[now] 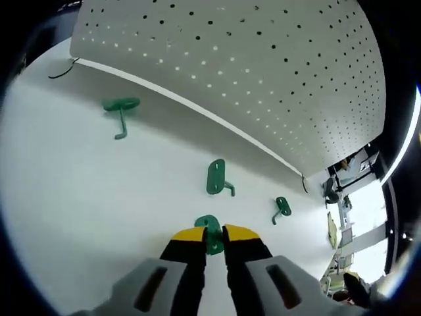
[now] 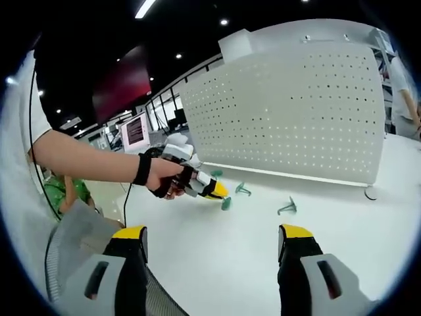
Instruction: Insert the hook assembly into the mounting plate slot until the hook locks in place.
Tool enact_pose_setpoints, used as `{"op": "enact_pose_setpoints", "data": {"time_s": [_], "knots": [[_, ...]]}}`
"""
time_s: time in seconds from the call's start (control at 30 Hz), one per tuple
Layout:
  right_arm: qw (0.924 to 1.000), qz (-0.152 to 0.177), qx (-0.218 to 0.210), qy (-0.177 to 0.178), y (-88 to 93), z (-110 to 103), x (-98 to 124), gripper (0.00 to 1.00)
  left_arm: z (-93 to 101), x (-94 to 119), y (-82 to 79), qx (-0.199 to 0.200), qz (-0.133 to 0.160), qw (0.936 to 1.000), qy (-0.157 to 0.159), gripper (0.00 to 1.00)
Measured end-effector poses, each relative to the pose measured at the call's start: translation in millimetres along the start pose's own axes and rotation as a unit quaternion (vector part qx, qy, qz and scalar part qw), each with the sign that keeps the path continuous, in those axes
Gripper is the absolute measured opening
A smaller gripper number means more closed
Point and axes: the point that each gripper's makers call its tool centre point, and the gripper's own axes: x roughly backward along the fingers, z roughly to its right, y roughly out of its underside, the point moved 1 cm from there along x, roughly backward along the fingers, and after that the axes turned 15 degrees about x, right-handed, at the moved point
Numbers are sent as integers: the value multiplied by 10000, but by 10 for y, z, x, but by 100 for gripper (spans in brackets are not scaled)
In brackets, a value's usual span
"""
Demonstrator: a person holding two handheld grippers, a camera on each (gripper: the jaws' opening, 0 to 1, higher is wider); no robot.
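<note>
No words, numbers, or signs could be read anywhere. The white board with holes (image 2: 289, 112) was plain, with no label on it. The green hooks (image 1: 217, 178) on the tabletop (image 1: 99, 197) had no marks to read. Far back in the right gripper view, a screen (image 2: 135, 130) glowed, but what was on it was too small and blurry to make out.

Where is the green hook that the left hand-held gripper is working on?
Left gripper view: the green hook sits between the left hand-held gripper tips on the white table, in front of the pegboard.
</note>
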Motion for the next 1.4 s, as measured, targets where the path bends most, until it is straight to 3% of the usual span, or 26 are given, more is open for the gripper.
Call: {"op": "enact_pose_setpoints", "data": {"time_s": [0.33, 0.6, 0.8, 0.97, 1.07, 1.3, 1.4], "knots": [[10000, 57, -22, 5, -33, 10, -22, 83, -7, 14, -17, 3, 35, 10000, 44, 4], [10000, 40, -20, -11, -27, -7, -20, 83, 111, 82, 49, -758, 184, 9967, 217, 2], [10000, 44, 18, -48, -51, -22, -36, 83, 169, 138, -13, -1218, 348, 9914, 330, 2], [9999, 40, 53, -124, -74, -56, -60, 81, 210, 209, -90, -1465, 551, 9868, 411, 1], [9998, 43, 79, -167, -88, -72, -70, 80, 300, 282, -84, -1474, 606, 9853, 609, 1], [9996, 80, 135, -233, -136, -115, -84, 80, 369, 437, -156, -1549, 980, 9806, 698, 1], [9996, 103, 138, -240, -144, -131, -76, 79, 421, 499, -201, -1711, 1229, 9748, 729, 1]]}}
